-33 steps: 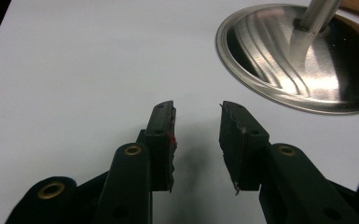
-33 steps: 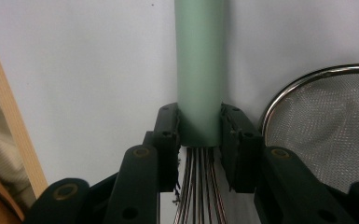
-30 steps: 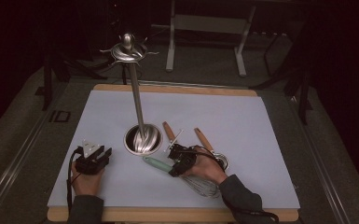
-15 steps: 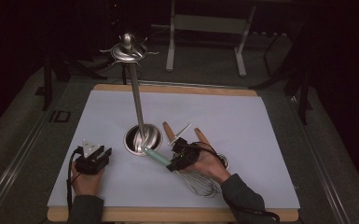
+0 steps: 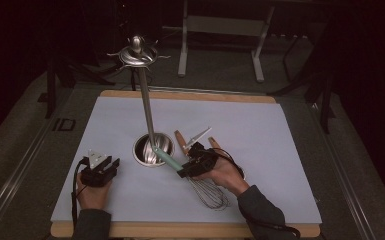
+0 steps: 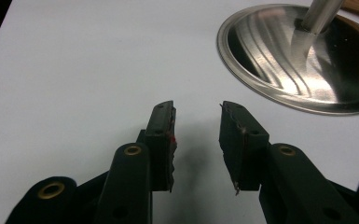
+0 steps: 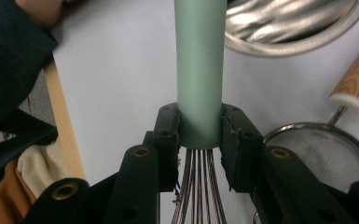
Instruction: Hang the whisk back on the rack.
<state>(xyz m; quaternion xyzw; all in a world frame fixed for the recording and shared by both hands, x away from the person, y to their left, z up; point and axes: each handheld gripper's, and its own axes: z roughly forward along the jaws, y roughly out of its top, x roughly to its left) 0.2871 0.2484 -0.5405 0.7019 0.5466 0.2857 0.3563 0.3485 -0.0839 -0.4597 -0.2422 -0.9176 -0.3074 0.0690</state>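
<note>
My right gripper [image 7: 199,135] clamped on whisk [image 5: 207,189] at mint handle's wire end, handle tip raised toward steel stand base [image 5: 153,150], wires low over white mat [image 5: 280,150]. Guessing it hangs on stand's top hooks [image 5: 137,54], so lift slow, grip firm, mind pole. Strainer [image 7: 314,154] close by wires. Left gripper [image 6: 196,135] idle, jaws apart, nothing between.
</note>
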